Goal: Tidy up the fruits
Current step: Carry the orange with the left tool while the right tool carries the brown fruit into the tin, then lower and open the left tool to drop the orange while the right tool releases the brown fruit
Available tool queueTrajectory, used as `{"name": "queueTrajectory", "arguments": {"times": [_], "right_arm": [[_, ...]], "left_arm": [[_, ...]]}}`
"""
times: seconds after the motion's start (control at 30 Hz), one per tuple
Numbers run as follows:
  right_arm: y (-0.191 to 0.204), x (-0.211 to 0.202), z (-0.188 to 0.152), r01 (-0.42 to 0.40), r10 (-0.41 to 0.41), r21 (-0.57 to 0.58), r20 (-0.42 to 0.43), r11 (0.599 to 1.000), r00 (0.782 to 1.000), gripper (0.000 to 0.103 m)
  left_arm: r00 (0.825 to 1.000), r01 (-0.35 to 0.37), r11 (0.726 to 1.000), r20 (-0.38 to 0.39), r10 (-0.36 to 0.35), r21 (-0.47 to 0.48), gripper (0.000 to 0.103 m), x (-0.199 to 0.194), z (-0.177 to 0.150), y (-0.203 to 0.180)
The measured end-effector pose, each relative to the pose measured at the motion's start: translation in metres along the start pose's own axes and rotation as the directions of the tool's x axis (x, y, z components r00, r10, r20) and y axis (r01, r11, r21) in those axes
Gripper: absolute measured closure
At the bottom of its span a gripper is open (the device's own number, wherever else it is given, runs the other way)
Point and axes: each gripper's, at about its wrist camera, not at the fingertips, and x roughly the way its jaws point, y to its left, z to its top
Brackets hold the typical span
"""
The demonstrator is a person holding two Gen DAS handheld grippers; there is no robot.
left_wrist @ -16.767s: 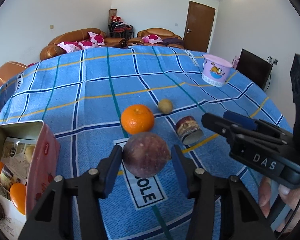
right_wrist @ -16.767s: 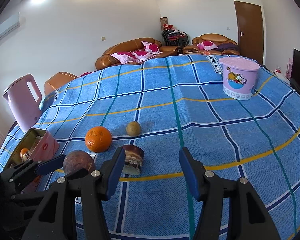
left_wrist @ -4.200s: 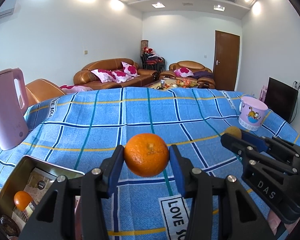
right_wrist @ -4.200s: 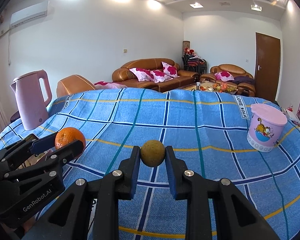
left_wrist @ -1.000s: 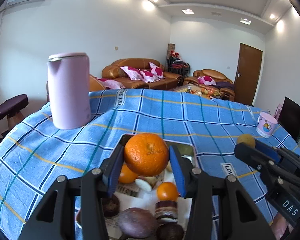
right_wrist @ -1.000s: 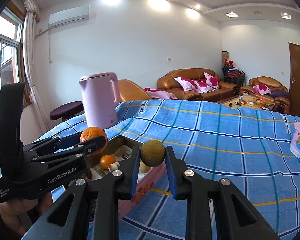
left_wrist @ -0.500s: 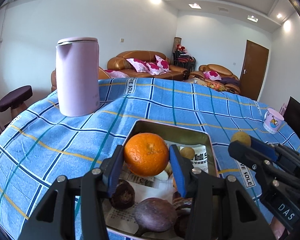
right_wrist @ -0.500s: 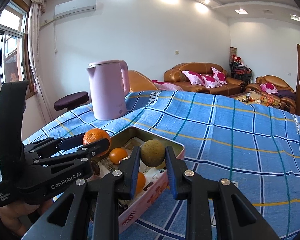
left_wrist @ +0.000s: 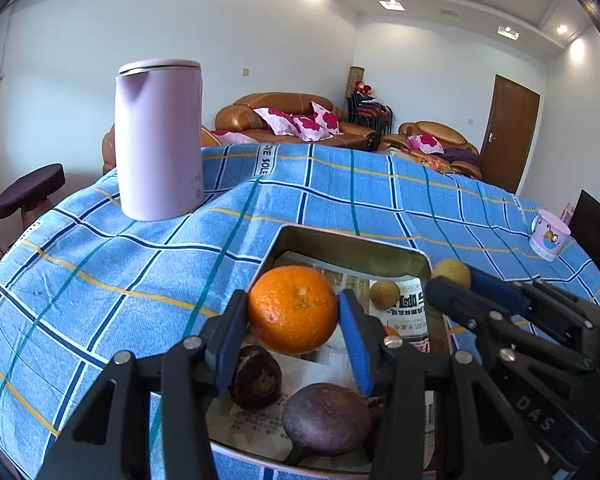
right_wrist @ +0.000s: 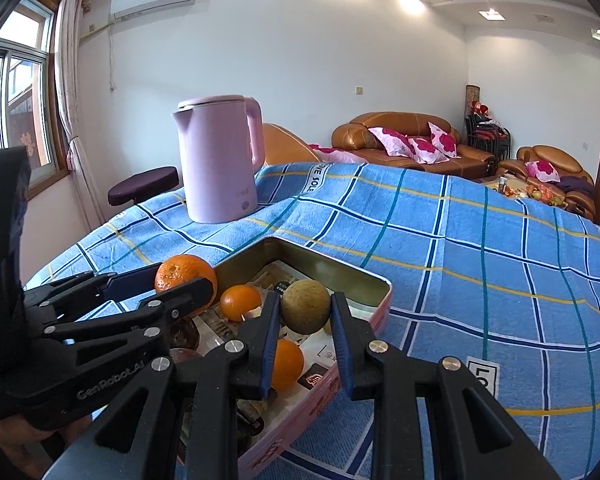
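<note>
Pink kettle (left_wrist: pixel 159 139) stands behind the tin box (left_wrist: pixel 342 241) on the bench. Left tool (left_wrist: pixel 293 338) clamps an orange (left_wrist: pixel 293 309), right tool (right_wrist: pixel 305 334) a small brownish fruit (right_wrist: pixel 305 312), both above the box.

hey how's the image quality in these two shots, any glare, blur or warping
Left wrist view: sharp, fisheye bends the tablecloth edges, ceiling lights blow out, orange evenly lit. Right wrist view: same barrel warp, window overexposed, kettle crisp.
</note>
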Motion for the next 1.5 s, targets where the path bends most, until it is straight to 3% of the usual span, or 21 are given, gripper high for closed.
{"name": "queueTrajectory", "arguments": {"times": [0.67, 1.07, 1.2, 1.43, 1.5], "right_arm": [[-0.004, 0.029, -0.007, 0.008, -0.007, 0.014, -0.075, 1.0, 0.997, 0.076], [-0.002, 0.035, -0.008, 0.001, 0.0, 0.006, -0.109, 1.0, 0.994, 0.074], [-0.002, 0.032, -0.009, 0.007, -0.006, 0.004, -0.102, 1.0, 0.995, 0.071], [-0.003, 0.022, -0.009, 0.028, -0.028, 0.009, -0.084, 1.0, 0.996, 0.067], [-0.007, 0.019, -0.009, 0.044, -0.042, 0.026, -0.084, 0.999, 0.996, 0.054]], "left_arm": [[0.997, 0.02, 1.0, -0.077, -0.019, 0.003, 0.054, 0.016, -0.01, -0.004], [0.998, 0.011, 1.0, -0.064, -0.011, 0.001, 0.052, 0.014, -0.012, -0.001], [0.999, 0.003, 1.0, -0.046, -0.004, -0.009, 0.039, 0.009, -0.01, 0.003], [1.0, 0.01, 1.0, -0.022, -0.011, -0.025, 0.03, 0.001, -0.009, 0.006], [1.0, 0.014, 1.0, -0.013, -0.014, -0.027, 0.026, -0.003, -0.008, 0.006]]}}
